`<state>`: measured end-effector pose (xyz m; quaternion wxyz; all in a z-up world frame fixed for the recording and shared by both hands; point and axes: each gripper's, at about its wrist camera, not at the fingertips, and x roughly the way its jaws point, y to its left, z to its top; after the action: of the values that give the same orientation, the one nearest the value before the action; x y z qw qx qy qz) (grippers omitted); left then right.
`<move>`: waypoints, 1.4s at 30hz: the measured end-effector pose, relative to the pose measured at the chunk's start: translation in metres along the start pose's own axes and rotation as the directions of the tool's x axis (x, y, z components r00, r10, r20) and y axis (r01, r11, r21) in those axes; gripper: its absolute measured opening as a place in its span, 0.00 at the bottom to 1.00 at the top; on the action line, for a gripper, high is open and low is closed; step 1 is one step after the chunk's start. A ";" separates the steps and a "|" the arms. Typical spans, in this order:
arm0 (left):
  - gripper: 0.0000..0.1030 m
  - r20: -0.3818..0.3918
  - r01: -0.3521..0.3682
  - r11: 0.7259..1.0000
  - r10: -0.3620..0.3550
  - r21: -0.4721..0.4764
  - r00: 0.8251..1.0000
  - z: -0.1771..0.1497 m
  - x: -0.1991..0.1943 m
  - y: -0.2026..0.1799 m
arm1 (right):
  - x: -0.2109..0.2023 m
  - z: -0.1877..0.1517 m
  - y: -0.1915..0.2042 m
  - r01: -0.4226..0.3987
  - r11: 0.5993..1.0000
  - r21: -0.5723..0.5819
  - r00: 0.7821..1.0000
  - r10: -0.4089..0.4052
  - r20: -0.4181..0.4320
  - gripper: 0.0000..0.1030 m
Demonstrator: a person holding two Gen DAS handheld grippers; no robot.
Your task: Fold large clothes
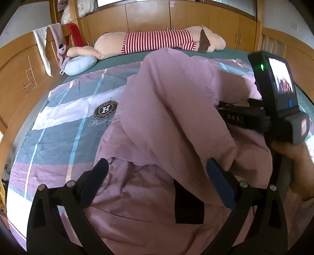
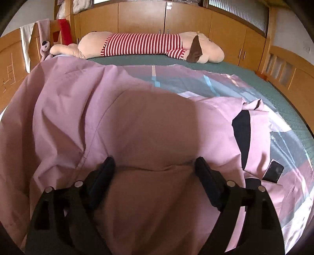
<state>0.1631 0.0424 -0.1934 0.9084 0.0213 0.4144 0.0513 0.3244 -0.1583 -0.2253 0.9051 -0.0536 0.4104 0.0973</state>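
1. My left gripper (image 1: 157,176) hangs low over the pink garment (image 1: 176,109), its two fingers spread wide apart with cloth bunched between them, but nothing pinched.
2. My right gripper (image 2: 155,176) also stands released, fingers wide, with a rounded hump of the same pink garment (image 2: 137,121) swelling up between and beyond them; whether the pads touch the cloth I cannot tell.
3. In the left wrist view my right gripper (image 1: 221,107) shows at about 3 o'clock, its black body and lit screen rising above my right hand (image 1: 294,168), its nose buried in a fold of the garment.
4. The garment lies heaped on the plaid bedsheet (image 1: 64,125), filling the near half of both views; a dark inner panel (image 2: 242,135) shows at 3 o'clock in the right wrist view.
5. A dark phone (image 2: 273,171) lies on the sheet just beside the garment's edge, at 4 o'clock in the right wrist view.
6. At 12 o'clock a long plush toy in a red-striped shirt (image 1: 157,42) stretches across the far side of the bed, before the wooden cabinets (image 1: 147,17).
7. A pale blue pillow (image 1: 79,65) sits at 10 o'clock, touching the plush toy's leg.
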 end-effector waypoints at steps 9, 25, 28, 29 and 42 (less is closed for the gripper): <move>0.98 -0.046 0.004 1.000 -0.003 0.008 0.999 -0.004 0.011 -0.005 | -0.041 0.036 0.021 -0.127 0.992 0.014 0.985 0.124 0.119 0.84; 0.98 -0.073 0.007 1.000 -0.007 -0.002 0.997 -0.004 0.016 -0.002 | -0.054 -0.007 0.023 -0.091 0.990 -0.112 0.991 0.101 0.085 0.90; 0.98 -0.075 0.008 1.000 -0.009 -0.008 0.997 -0.004 0.016 -0.001 | -0.068 -0.032 0.015 -0.074 0.990 -0.122 0.996 0.080 0.041 0.89; 0.98 -0.075 0.009 1.000 -0.009 -0.007 0.997 -0.004 0.017 -0.001 | -0.062 -0.039 0.016 -0.072 0.987 -0.143 0.997 0.072 -0.008 0.89; 0.98 -0.082 0.012 1.000 -0.010 0.018 0.997 -0.006 0.020 -0.007 | -0.074 -0.080 0.001 -0.097 0.991 -0.092 0.994 0.091 -0.067 0.84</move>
<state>0.1723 0.0378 -0.2131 0.8908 0.0251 0.4517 0.0434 0.2173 -0.1810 -0.2220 0.8826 -0.0804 0.4356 0.1575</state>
